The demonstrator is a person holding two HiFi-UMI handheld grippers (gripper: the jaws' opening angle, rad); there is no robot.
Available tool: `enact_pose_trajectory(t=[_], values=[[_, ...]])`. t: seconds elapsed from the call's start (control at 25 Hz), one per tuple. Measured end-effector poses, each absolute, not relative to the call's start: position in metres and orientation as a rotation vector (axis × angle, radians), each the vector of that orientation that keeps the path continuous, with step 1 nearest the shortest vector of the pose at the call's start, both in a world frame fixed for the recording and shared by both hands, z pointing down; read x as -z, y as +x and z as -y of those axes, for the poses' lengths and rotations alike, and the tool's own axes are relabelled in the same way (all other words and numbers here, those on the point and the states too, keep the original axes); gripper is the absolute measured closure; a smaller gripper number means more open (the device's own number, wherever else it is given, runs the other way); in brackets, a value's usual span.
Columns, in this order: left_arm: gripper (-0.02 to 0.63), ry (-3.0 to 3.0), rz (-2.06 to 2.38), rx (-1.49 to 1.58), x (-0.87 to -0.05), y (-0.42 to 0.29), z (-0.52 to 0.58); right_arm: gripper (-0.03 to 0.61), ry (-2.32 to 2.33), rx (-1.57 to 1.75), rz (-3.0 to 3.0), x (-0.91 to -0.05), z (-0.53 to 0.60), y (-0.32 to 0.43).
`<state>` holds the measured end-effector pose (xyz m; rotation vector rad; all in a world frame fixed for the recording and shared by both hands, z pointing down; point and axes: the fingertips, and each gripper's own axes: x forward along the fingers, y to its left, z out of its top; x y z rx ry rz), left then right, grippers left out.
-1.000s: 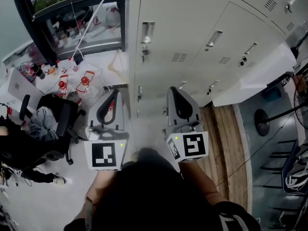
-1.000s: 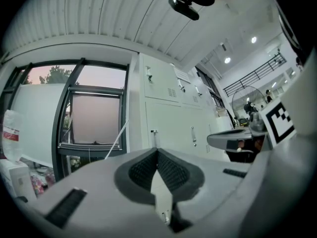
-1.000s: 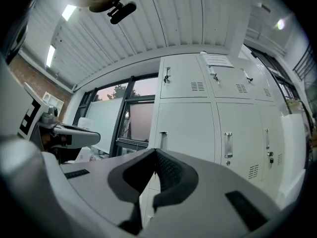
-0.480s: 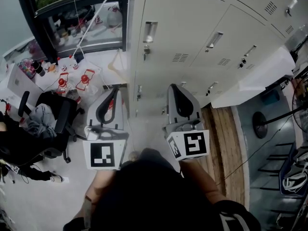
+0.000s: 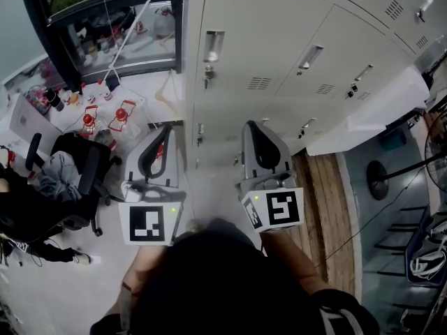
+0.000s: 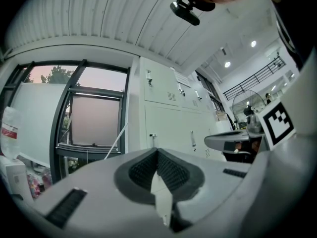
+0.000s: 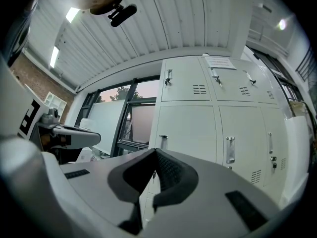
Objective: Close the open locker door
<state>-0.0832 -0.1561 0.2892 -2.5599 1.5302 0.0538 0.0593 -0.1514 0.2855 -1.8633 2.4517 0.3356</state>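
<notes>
Both grippers are hovering side by side before the bank of lockers (image 5: 279, 40). The left gripper (image 5: 167, 128) and the right gripper (image 5: 250, 126) are each keeping their jaws clenched on nothing. What appears to be the open locker door (image 5: 370, 110) is jutting out from the bank, well to the right of both grippers and apart from them. The right gripper view is catching it only as a pale panel at its edge (image 7: 295, 133). Judged from here, clenched jaws pressing on smooth painted sheet could be skidding off the panel. A push landing near the hinge side could be leaving the door ajar, and a hard shove could be bouncing it back off the frame. Reaching rightward, the person could be snagging the cables (image 5: 391, 208) trailing there. The floor (image 5: 209, 194) is showing pale grey, a wooden strip (image 5: 328, 208) is running along the lockers, and a window (image 5: 105, 19) and an office chair (image 5: 77, 166) are occupying the left.
</notes>
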Motion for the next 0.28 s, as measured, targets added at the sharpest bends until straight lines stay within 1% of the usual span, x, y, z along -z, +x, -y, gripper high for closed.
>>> enact_pose_trajectory(t=[0.28], values=[[0.612, -2.557, -1.501, -0.037, -0.290, -0.075, 0.167, 0.563, -1.862, -0.332, -2.449, -0.288, 0.165, 0.063]])
